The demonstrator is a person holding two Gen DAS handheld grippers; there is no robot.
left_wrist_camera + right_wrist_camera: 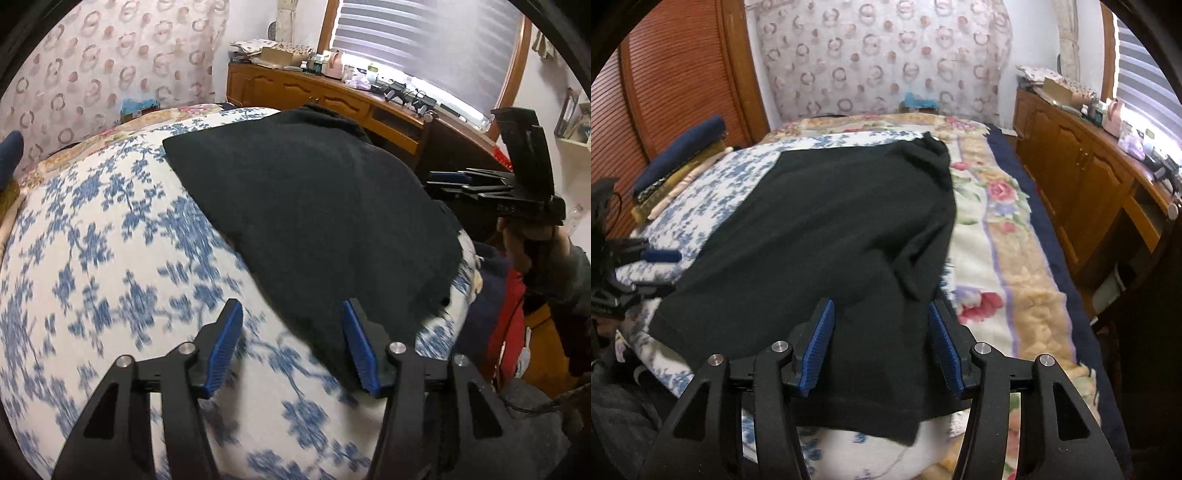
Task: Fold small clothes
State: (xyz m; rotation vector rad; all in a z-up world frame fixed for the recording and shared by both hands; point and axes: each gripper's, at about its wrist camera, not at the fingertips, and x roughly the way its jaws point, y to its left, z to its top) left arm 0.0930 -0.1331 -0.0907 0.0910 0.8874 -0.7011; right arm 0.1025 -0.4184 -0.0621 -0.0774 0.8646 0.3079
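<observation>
A black garment (314,206) lies spread on a white cloth with blue flowers (110,240) on the bed. In the right wrist view the black garment (831,240) stretches from near my fingers to the far middle, with a bunched part at its far end. My left gripper (291,339) is open and empty, over the garment's near left edge. My right gripper (881,339) is open and empty, above the garment's near edge. The right gripper also shows at the right of the left wrist view (480,184). The left gripper shows at the left edge of the right wrist view (646,266).
A floral blanket (997,229) covers the bed's right side. Folded clothes (679,162) are stacked at the far left by a wooden louvred door (665,74). A wooden sideboard (1089,177) with clutter stands under the window at the right.
</observation>
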